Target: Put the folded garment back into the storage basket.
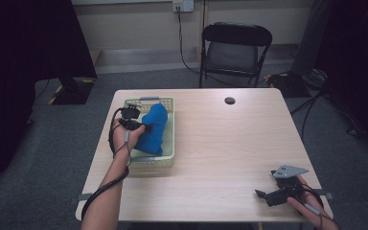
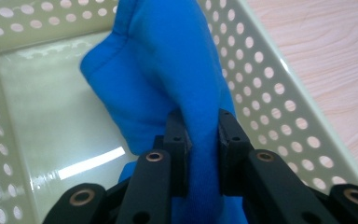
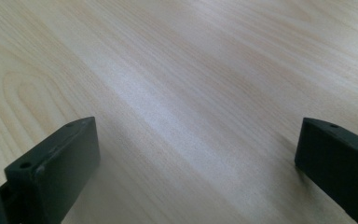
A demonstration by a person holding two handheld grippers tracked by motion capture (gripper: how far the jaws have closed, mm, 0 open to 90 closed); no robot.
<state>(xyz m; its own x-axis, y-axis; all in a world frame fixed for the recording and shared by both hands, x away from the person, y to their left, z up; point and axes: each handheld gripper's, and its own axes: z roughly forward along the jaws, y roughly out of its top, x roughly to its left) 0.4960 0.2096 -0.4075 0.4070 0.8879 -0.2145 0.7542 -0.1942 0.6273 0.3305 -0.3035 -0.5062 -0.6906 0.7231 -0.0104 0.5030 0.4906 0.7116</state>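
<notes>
Left gripper [image 2: 200, 135] clamped on blue cloth [image 2: 163, 79] inside perforated cream basket [image 2: 270, 93]; right gripper [image 3: 196, 154] wide open over table [image 3: 191, 70], holding nothing.

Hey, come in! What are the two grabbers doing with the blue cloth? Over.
Left gripper clamped on blue cloth, inside perforated basket. Right gripper open, over bare table. Nothing in the way.

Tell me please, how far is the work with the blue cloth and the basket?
Done: the blue cloth is gripped and already inside the perforated basket, part of it standing above the rim. In hand: the left gripper is shut on a fold of the cloth, over the basket floor. Left: probably letting go and pulling the hand out. The right gripper rests open over bare table.
</notes>
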